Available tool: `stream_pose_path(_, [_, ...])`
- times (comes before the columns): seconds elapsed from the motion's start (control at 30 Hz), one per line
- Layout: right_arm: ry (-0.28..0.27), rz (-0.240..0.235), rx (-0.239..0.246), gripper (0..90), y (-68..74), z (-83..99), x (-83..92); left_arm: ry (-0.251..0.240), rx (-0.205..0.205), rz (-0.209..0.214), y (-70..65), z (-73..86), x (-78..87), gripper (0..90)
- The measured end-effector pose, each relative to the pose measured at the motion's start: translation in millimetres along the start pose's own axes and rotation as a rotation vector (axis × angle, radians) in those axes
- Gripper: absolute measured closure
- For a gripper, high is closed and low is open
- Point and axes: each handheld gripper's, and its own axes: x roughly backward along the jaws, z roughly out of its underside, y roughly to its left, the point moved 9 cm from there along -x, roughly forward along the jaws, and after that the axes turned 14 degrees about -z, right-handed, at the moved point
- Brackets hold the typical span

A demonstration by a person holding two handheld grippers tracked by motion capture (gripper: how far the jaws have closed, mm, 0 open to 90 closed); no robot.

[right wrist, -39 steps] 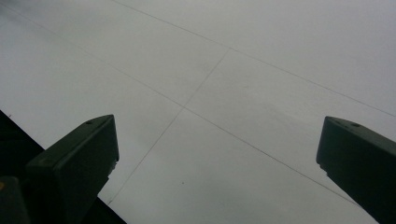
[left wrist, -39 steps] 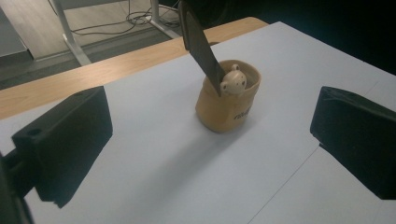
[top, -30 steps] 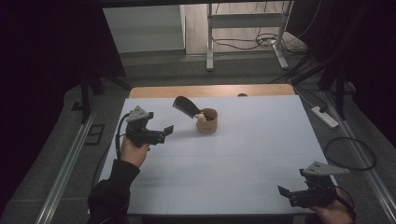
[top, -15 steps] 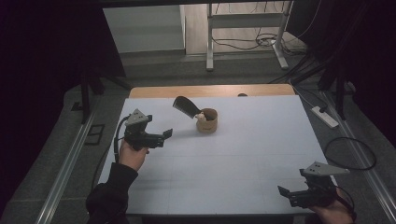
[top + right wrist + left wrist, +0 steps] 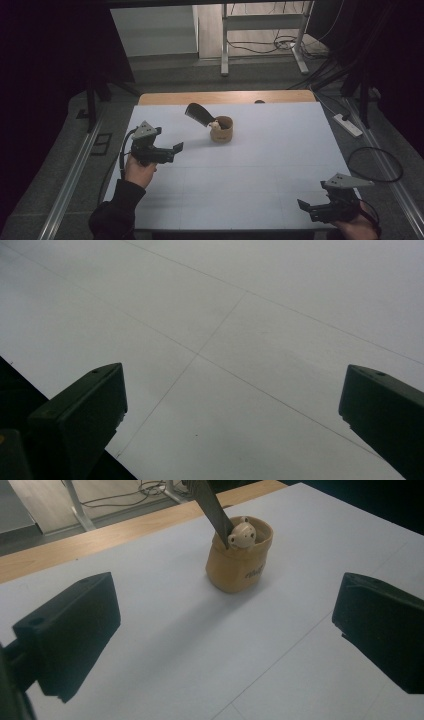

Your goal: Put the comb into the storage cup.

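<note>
A small tan cup (image 5: 222,130) (image 5: 239,559) stands upright on the white table (image 5: 260,170), toward the back middle. A dark comb (image 5: 198,114) (image 5: 211,506) leans out of it to the left, beside a little cream animal figure (image 5: 244,533). My left gripper (image 5: 175,148) (image 5: 225,640) is held over the table's left side, pointed at the cup from a short way off, open and empty. My right gripper (image 5: 305,207) (image 5: 232,415) hovers at the front right corner, open, with bare table between its jaws.
A wooden strip (image 5: 225,96) runs along the table's far edge. Beyond it are metal frame legs (image 5: 225,45) and cables on the floor. A white power strip (image 5: 347,125) lies off the right side. Dark curtains close in left and right.
My left gripper has drifted slightly down and toward the person. The right gripper, cup and comb have not moved.
</note>
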Motion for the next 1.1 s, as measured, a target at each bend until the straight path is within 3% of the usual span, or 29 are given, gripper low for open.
stream_pose_path(0.5, [0.001,0.0,0.0,0.0,0.0,0.0,-0.1,0.018,-0.012,-0.014,-2.5,8.6,9.9,0.0])
stream_pose_path(1.1, [0.002,0.003,0.005,0.0,0.6,-0.1,-0.1,0.031,0.005,-0.011,-5.0,19.7,24.1,0.0])
